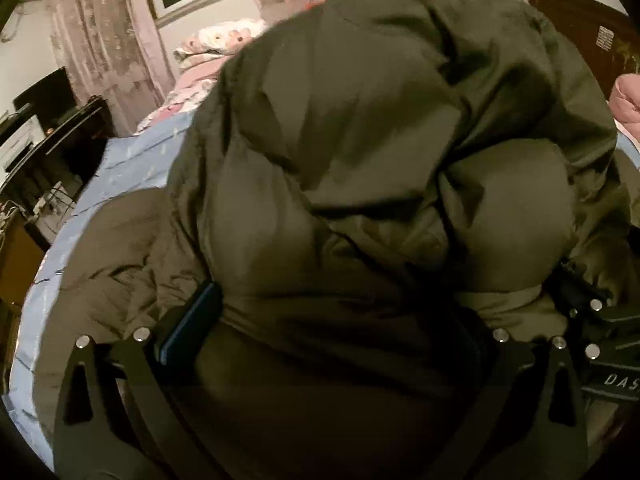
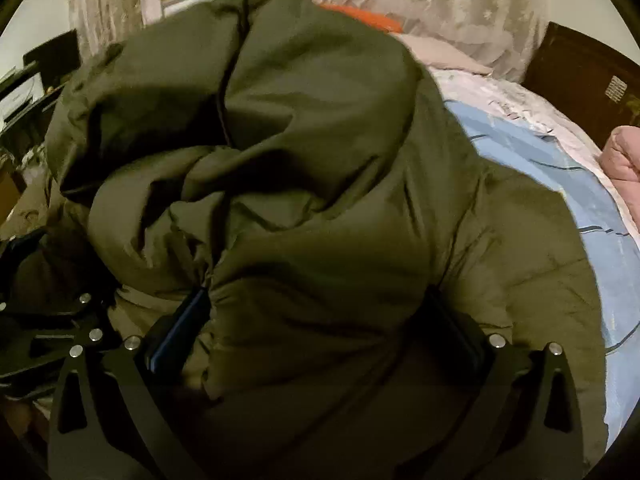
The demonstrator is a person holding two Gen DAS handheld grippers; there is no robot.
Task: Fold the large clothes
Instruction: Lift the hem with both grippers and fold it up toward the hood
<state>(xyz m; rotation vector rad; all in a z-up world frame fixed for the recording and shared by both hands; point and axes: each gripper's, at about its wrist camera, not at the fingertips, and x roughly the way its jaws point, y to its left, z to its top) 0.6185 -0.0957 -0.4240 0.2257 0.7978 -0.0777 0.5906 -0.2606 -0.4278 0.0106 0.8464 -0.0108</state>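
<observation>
A large olive-green padded jacket (image 1: pixel 360 140) is bunched up over a blue bedsheet (image 1: pixel 132 160) and fills both views. My left gripper (image 1: pixel 332 312) is shut on a thick fold of the jacket; its left finger (image 1: pixel 196 316) shows, the right one is buried in cloth. My right gripper (image 2: pixel 320 320) is shut on another thick fold of the same jacket (image 2: pixel 280 140); its blue-padded left finger (image 2: pixel 184 320) presses the cloth. The right gripper's body (image 1: pixel 592 320) lies close beside the left one, and the left gripper's body shows in the right wrist view (image 2: pixel 60 328).
The bed's blue sheet (image 2: pixel 560 168) extends right. Pink bedding (image 2: pixel 628 152) and a dark wooden headboard (image 2: pixel 580 76) are at far right. A floral quilt (image 1: pixel 216 44) lies at the back. A dark desk with a monitor (image 1: pixel 48 120) stands left. Lace curtains (image 2: pixel 440 4) hang behind.
</observation>
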